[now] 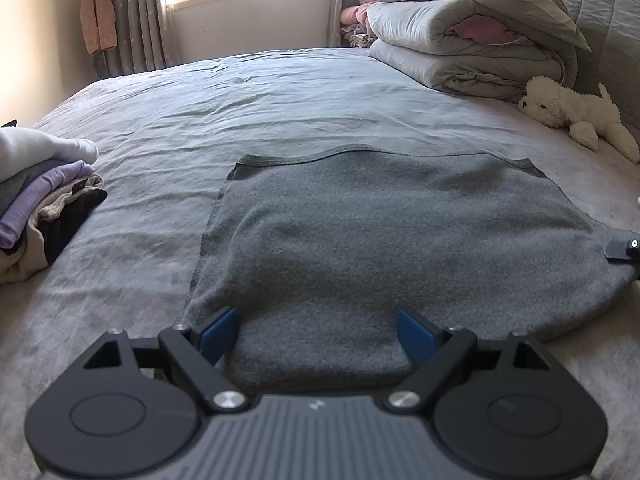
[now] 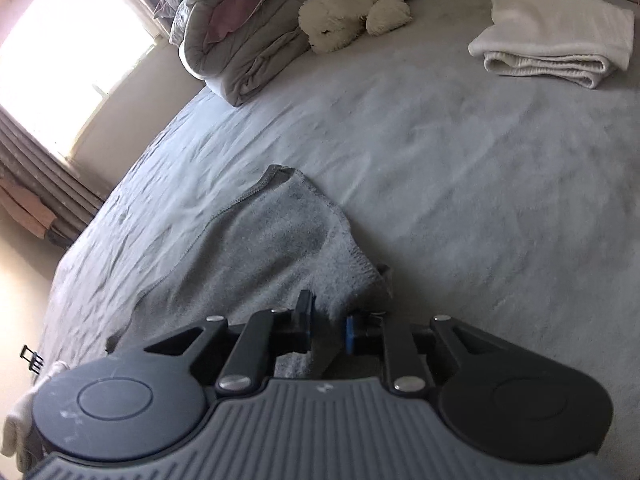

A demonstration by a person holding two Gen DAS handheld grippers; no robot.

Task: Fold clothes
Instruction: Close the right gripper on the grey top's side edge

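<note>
A grey fleece garment [image 1: 360, 240] lies flat on the bed, its stitched hem at the far side. My left gripper [image 1: 318, 330] is open, its blue pads either side of the garment's near edge, which lies between the jaws. My right gripper [image 2: 329, 326] is nearly closed on the garment's right corner [image 2: 280, 248], with cloth between the pads. Its tip shows in the left wrist view [image 1: 624, 249] at the garment's right edge.
A pile of unfolded clothes [image 1: 44, 200] lies at the left. Folded duvets [image 1: 472, 40] and a white plush dog [image 1: 576, 114] sit at the far right. A folded white cloth [image 2: 556, 40] lies on the grey bedsheet [image 1: 240, 100].
</note>
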